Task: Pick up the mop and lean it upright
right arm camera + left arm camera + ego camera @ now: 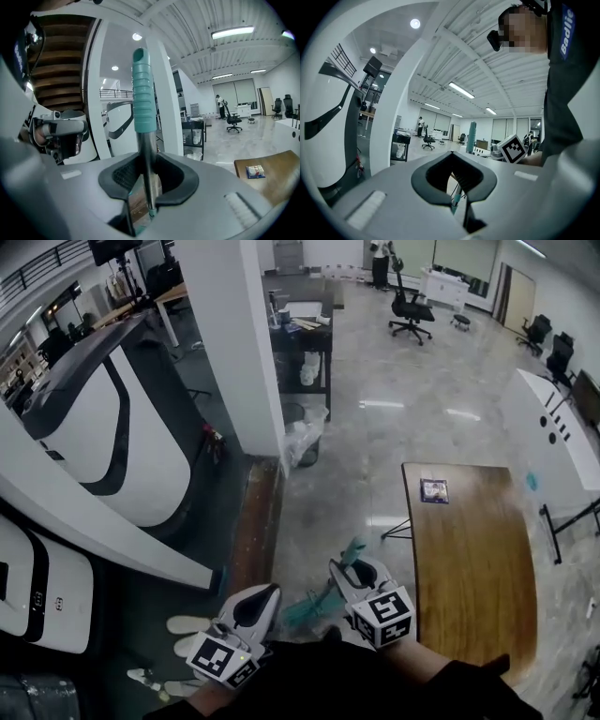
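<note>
- The right tongs (149,185) are clamped on the mop (143,93), their dark pads pressing its pole from both sides.
- The pole is bare shiny metal and stands upright in the grip. It is topped by a ribbed teal grip with a rounded end, and a small teal collar sits on the pole just below the pads.
- From the head view, the teal mop head (305,610) lies low on the floor between the two tongs.
- The left tongs (453,180) stand a little apart and hold nothing. Something thin and teal-tipped shows through the gap, too small to tell what.
- Each pair of tongs carries a cube with black-and-white square markers and no letters.
- In the left gripper view the person's dark top has a blue strip (566,28) with white lettering.
- A wooden counter (478,568) is to the right. On its far end lies a small blue-covered item (434,490), its print too small to read.
- A white pillar (239,343) rises to the left, with a black cart (300,343) just beyond it.
- Far off across the glossy floor are a black office chair (411,310) and a standing person (380,263).
</note>
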`<state>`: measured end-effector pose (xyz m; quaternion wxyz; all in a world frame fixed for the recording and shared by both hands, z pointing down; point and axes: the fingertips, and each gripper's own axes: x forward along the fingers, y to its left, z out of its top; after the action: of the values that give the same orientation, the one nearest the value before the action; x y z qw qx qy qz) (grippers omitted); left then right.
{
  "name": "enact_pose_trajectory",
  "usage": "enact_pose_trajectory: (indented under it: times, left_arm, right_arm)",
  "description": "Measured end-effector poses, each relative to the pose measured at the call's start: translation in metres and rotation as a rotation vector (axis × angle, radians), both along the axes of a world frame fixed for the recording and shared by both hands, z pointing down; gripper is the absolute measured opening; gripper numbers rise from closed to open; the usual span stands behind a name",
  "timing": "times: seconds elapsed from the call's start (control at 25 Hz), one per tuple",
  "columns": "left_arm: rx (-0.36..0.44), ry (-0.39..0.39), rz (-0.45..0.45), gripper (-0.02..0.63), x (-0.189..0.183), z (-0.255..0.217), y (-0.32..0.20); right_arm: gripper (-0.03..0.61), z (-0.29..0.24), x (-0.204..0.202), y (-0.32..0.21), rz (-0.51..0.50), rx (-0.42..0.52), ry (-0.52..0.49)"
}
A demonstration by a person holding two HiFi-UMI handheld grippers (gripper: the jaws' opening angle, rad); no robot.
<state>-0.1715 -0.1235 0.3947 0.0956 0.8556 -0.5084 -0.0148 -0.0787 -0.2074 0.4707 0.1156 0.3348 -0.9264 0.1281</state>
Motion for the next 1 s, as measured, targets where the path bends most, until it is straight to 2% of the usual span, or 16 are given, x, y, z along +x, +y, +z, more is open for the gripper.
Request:
enact_pose_trajectory:
  times: [0.2, 0.4, 0.76, 1.0]
  left_arm:
    - [-0.009, 0.0, -0.005, 0.02, 0.001, 0.0, -0.043]
    - [-0.022, 0.018, 0.02, 0.02, -0.012, 0.011, -0.094]
    - [0.005, 0.06, 0.119, 0.02, -0.079, 0.008, -0.207]
    - [-0.004, 0.075, 0.165, 0.02, -0.113, 0.0, -0.259]
  right_arm:
    - [0.104, -0.003, 0.006, -0.051, 0.014, 0.003, -0.001]
    - [0.104, 0.001, 0.01, -0.114, 0.083, 0.005, 0.01]
    - [0.104, -0.001, -0.019, -0.217, 0.224, 0.021, 0.071]
    - [0.104, -0.021, -0.041, -0.268, 0.3, 0.057, 0.079]
